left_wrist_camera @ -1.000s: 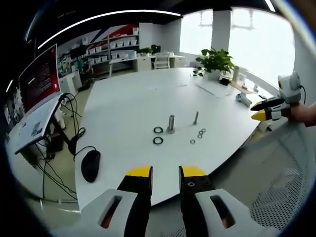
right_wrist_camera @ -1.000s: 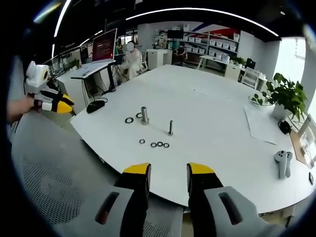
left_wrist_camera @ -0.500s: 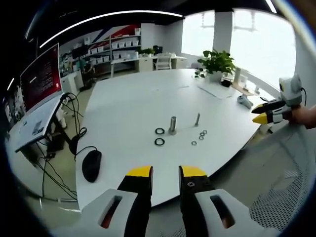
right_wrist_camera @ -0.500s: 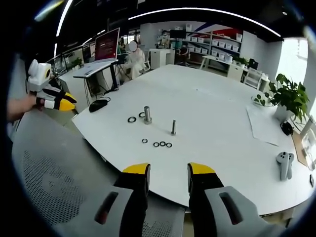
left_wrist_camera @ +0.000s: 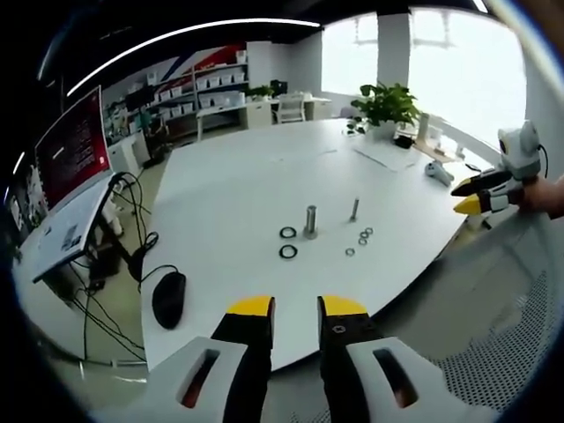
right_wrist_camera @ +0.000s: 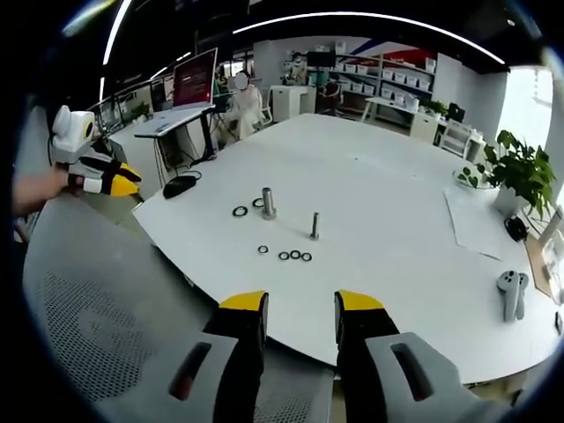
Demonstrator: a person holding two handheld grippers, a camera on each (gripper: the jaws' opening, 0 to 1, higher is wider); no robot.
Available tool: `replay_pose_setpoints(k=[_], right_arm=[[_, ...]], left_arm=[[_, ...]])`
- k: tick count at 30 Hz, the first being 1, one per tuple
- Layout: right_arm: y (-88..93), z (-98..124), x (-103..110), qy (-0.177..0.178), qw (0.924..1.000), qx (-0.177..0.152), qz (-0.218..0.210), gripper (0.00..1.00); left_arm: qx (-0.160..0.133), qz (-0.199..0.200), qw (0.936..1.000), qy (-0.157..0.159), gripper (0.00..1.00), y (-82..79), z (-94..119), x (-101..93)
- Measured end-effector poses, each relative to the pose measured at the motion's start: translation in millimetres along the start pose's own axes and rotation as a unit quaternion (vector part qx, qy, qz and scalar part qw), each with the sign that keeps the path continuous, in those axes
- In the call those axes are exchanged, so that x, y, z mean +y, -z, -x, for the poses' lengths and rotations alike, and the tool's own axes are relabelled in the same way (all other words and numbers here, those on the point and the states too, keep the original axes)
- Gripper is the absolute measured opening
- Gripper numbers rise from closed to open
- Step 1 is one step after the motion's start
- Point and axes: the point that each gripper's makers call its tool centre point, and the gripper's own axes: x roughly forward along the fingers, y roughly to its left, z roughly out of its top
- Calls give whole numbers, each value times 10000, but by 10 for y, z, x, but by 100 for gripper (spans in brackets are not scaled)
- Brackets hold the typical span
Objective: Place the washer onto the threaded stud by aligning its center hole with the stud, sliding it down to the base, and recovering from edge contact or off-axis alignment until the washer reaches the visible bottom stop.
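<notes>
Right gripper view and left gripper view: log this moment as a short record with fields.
surface: white table
thick stud: upright, two large washers beside it
thin stud: upright, bare
small washers: four flat on the table, near the thin stud
left hand-held gripper: open, empty, off the table
right hand-held gripper: open, empty, off the table
other: mouse, potted plant

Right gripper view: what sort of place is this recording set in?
Probably an open-plan office or lab: a large white table, a desk with a monitor, shelves of storage bins, and a potted plant beside a bright window.
</notes>
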Motion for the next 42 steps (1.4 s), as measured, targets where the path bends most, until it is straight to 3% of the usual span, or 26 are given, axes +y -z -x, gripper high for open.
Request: replay_pose_setpoints(k=[5,22,31,39,42], right_arm=[[2,-6,66,-162,9999,13,7,33],[-91,8,112,-242,9995,-220,-41,33],[-68,-3,125,-272,9995,-122,-30,33],[-82,-4,111,-293,9995,-120,-77,33],[-48,-4,119,-321,9995,-31,-34,34]], left_arm=[[23,19,10000,-57,17,10,-1,3],[110,118,9999,-55,17,44,12,57],[223,109,9997,39,18,78,-12,18],[75,107,9999,93,19,-27,6,23],[101,329,9994,91,20,-41,0,44]])
